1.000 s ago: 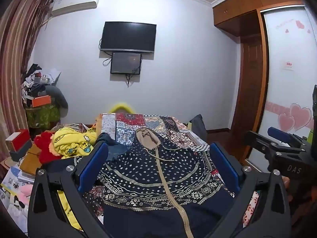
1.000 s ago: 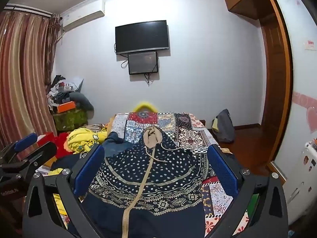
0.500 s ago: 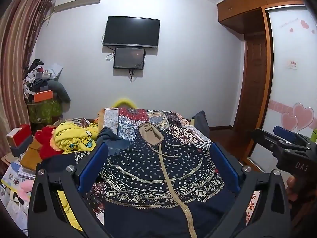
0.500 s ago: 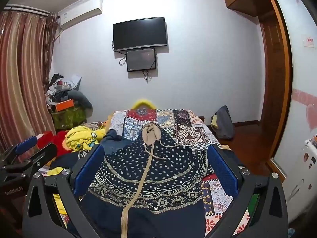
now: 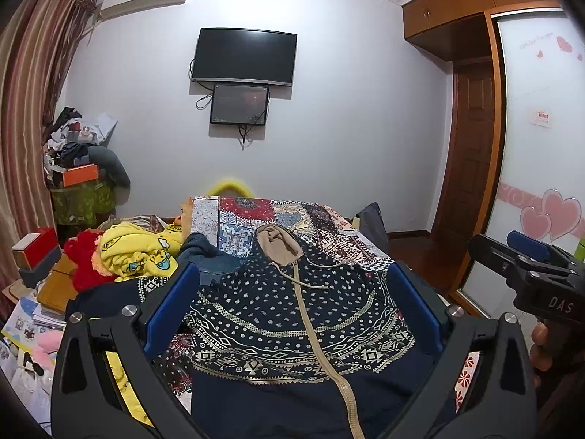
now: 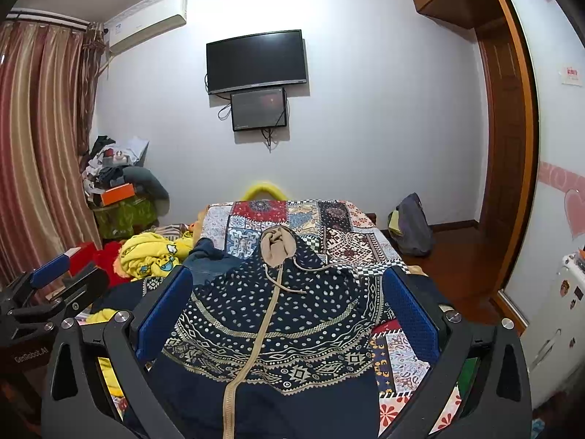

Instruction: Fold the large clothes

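A dark navy zip hoodie (image 5: 292,314) with white dots, patterned bands and a tan hood lies spread flat on the patchwork bedspread (image 5: 256,216), hood pointing away. It also shows in the right wrist view (image 6: 270,322). My left gripper (image 5: 292,307) is open and empty, held above the hoodie's chest. My right gripper (image 6: 287,309) is open and empty, also above the chest. The right gripper shows at the right edge of the left wrist view (image 5: 526,259). The left gripper shows at the left edge of the right wrist view (image 6: 51,285).
A yellow cartoon blanket (image 5: 139,252) and red fabric (image 5: 84,259) are piled at the bed's left. Boxes and clutter (image 5: 36,252) stand by the curtain. A dark bag (image 6: 413,226) sits on the floor at right, near the wooden door (image 5: 468,146). A TV (image 5: 243,56) hangs on the far wall.
Both grippers have risen and tilted slightly, so the hoodie and bed sit a little lower in each view. Both stay open and the hoodie has not moved.
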Motion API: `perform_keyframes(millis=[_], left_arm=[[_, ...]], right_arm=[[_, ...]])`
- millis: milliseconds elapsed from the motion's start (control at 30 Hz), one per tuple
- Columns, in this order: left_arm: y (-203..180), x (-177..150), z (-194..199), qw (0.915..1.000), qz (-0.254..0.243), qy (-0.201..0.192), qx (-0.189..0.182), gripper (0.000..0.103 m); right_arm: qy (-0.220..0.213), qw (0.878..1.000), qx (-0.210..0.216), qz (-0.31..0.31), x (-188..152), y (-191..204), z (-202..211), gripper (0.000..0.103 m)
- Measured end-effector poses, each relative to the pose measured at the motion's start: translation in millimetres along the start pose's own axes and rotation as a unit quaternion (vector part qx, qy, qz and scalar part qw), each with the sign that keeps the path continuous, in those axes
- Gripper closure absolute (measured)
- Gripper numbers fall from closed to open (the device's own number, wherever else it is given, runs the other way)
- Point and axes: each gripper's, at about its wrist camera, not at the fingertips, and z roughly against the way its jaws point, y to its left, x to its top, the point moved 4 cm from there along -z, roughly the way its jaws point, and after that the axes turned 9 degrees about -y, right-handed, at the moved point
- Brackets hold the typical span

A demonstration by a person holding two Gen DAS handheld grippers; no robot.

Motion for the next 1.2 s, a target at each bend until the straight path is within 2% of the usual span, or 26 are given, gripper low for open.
perform_keyframes(millis=[1200], left_arm=[[4.0,-2.4,-3.6,0.9999,0.007,0.001,0.010,0.000]], right_arm=[[-0.003,1.000,0.002,0.004,1.5,8.2,0.2,0.000]])
